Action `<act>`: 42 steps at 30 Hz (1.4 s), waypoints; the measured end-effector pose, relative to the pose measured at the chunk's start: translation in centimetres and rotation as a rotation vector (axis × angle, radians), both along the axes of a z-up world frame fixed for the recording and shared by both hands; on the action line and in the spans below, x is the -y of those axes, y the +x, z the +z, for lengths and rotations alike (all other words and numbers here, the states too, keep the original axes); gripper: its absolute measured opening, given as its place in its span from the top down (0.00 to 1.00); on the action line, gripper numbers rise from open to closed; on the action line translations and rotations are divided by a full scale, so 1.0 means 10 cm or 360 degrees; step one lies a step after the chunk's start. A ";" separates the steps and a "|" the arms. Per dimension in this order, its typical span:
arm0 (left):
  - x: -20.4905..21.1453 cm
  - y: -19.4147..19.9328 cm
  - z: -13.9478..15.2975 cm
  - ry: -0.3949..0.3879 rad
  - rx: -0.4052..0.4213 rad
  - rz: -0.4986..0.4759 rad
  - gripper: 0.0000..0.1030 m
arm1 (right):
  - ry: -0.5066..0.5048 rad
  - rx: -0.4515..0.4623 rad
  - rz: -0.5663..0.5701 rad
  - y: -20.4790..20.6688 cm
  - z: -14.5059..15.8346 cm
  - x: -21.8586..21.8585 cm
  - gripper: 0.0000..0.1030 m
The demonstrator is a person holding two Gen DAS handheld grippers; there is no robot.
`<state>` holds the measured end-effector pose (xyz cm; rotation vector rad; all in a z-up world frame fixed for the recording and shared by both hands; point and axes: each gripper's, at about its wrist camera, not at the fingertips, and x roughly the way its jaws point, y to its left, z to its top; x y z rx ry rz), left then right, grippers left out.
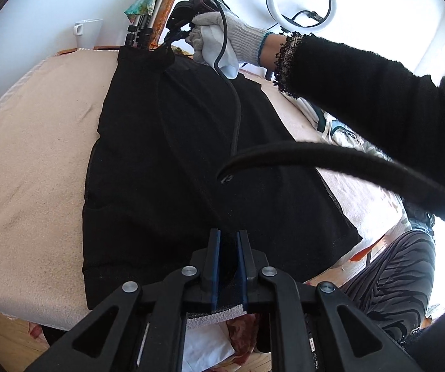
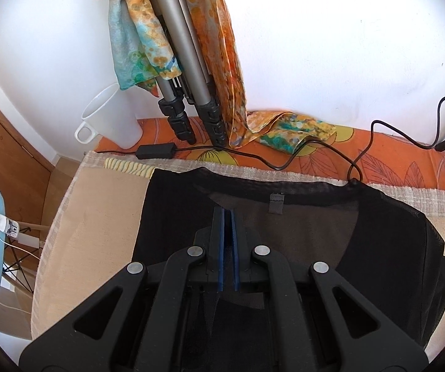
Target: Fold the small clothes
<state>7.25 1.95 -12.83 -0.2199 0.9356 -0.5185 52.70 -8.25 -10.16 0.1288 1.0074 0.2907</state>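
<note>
A black mesh top point(image 2: 377, 248) lies folded on the beige cloth point(image 1: 36, 161); left gripper point(image 1: 229, 238) slightly parted over its hem, right gripper point(image 2: 228, 217) pinched at the neckline, apparently laying a fold; releasing comes next.

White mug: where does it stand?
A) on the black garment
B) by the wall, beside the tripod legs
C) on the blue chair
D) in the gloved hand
B: the mug stands at the wall just left of the tripod legs, clear of the black garment.
</note>
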 end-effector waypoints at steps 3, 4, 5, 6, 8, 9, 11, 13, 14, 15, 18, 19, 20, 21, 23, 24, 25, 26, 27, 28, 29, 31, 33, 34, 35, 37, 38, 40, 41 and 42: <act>0.02 -0.02 0.02 0.0032 0.0013 0.0011 0.70 | -0.0015 0.0012 0.0030 -0.01 0.00 -0.04 0.94; 0.02 -0.03 0.04 0.0042 0.0017 0.0020 0.70 | -0.0011 0.0011 0.0031 -0.02 0.01 -0.04 0.92; 0.01 -0.03 0.04 0.0053 0.0020 0.0031 0.70 | -0.0002 0.0010 0.0025 -0.02 0.02 -0.03 0.84; -0.01 -0.04 0.05 0.0062 0.0024 0.0044 0.70 | 0.0002 0.0019 0.0014 -0.03 0.04 -0.01 0.71; -0.05 -0.07 0.07 0.0076 0.0036 0.0069 0.70 | -0.0001 0.0059 -0.0013 -0.07 0.11 0.04 0.54; -0.07 -0.09 0.08 0.0092 0.0045 0.0078 0.70 | 0.0008 0.0080 -0.0017 -0.10 0.15 0.07 0.53; -0.08 -0.14 0.09 0.0134 0.0073 0.0098 0.70 | 0.0030 0.0103 -0.0019 -0.14 0.25 0.13 0.53; -0.09 -0.18 0.11 0.0162 0.0084 0.0108 0.70 | 0.0039 0.0129 -0.0031 -0.19 0.37 0.20 0.53; -0.10 -0.19 0.11 0.0170 0.0084 0.0112 0.70 | 0.0046 0.0142 -0.0037 -0.22 0.43 0.24 0.53; -0.10 -0.21 0.11 0.0173 0.0084 0.0121 0.70 | 0.0054 0.0158 -0.0043 -0.26 0.49 0.29 0.53; -0.09 -0.26 0.15 0.0191 0.0095 0.0128 0.70 | 0.0058 0.0206 -0.0054 -0.36 0.68 0.42 0.52; -0.08 -0.29 0.16 0.0207 0.0108 0.0131 0.70 | 0.0050 0.0225 -0.0058 -0.40 0.75 0.47 0.52; -0.07 -0.31 0.18 0.0228 0.0121 0.0137 0.70 | 0.0050 0.0238 -0.0062 -0.44 0.82 0.53 0.52; -0.06 -0.33 0.19 0.0254 0.0132 0.0145 0.70 | 0.0057 0.0248 -0.0064 -0.48 0.88 0.59 0.52; -0.04 -0.36 0.22 0.0305 0.0159 0.0163 0.70 | 0.0070 0.0278 -0.0079 -0.59 1.01 0.74 0.52; -0.02 -0.37 0.23 0.0337 0.0178 0.0175 0.70 | 0.0078 0.0294 -0.0085 -0.65 1.08 0.81 0.52; -0.02 -0.38 0.25 0.0368 0.0195 0.0188 0.70 | 0.0084 0.0308 -0.0093 -0.71 1.15 0.89 0.52; -0.02 -0.40 0.26 0.0386 0.0210 0.0201 0.70 | 0.0087 0.0322 -0.0099 -0.77 1.21 0.97 0.52; -0.02 -0.41 0.28 0.0399 0.0226 0.0215 0.70 | 0.0085 0.0336 -0.0107 -0.84 1.27 1.05 0.52; -0.02 -0.43 0.30 0.0419 0.0244 0.0235 0.70 | 0.0086 0.0350 -0.0116 -0.91 1.33 1.14 0.52; -0.03 -0.43 0.32 0.0442 0.0266 0.0254 0.70 | 0.0094 0.0366 -0.0124 -0.98 1.40 1.23 0.52; -0.02 -0.46 0.35 0.0486 0.0309 0.0285 0.70 | 0.0091 0.0388 -0.0145 -1.12 1.51 1.43 0.52; -0.01 -0.49 0.40 0.0495 0.0347 0.0315 0.70 | 0.0090 0.0404 -0.0172 -1.26 1.59 1.63 0.52; 0.00 -0.51 0.42 0.0496 0.0368 0.0319 0.70 | 0.0091 0.0405 -0.0173 -1.33 1.62 1.72 0.52; 0.03 -0.52 0.44 0.0502 0.0391 0.0318 0.70 | 0.0091 0.0407 -0.0171 -1.41 1.64 1.81 0.51; 0.12 -0.56 0.49 0.0517 0.0437 0.0302 0.69 | 0.0084 0.0420 -0.0176 -1.56 1.66 1.98 0.49; 0.16 -0.57 0.51 0.0512 0.0456 0.0292 0.69 | 0.0070 0.0429 -0.0185 -1.64 1.67 2.07 0.45; 0.25 -0.60 0.56 0.0494 0.0495 0.0269 0.68 | 0.0046 0.0449 -0.0205 -1.79 1.68 2.23 0.44; 0.30 -0.60 0.58 0.0493 0.0516 0.0259 0.68 | 0.0035 0.0461 -0.0224 -1.86 1.67 2.31 0.44; 0.35 -0.61 0.60 0.0497 0.0537 0.0247 0.68 | 0.0024 0.0476 -0.0242 -1.92 1.67 2.38 0.44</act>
